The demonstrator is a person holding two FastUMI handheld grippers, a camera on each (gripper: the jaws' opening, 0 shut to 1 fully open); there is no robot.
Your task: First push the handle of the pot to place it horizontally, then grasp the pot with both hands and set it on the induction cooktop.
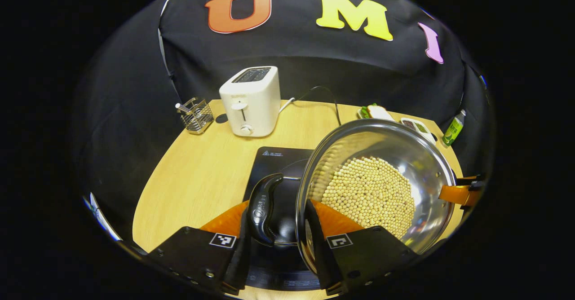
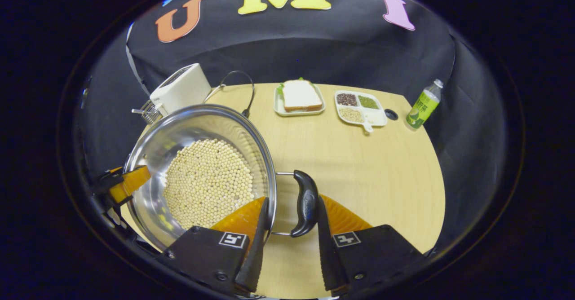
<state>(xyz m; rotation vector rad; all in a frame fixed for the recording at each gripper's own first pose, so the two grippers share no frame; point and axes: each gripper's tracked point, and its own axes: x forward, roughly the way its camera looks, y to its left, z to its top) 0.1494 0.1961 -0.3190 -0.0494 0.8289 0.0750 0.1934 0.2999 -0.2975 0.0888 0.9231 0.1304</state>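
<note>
pot [image 1: 382,178] held by both grippers — over cooktop [image 1: 274,161]

Pot [image 1: 377,183] above induction cooktop [image 1: 278,156]

A wooden table [image 2: 359,165] carries a toaster [image 1: 251,100], cooktop [image 1: 274,158], sandwich plate [image 2: 299,98] and bottle [image 2: 423,104].

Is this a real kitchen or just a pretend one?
Probably a pretend kitchen set up in a booth: a toaster, a cooktop and a pot of beans sit on one wooden table, with black cloth for walls.
</note>
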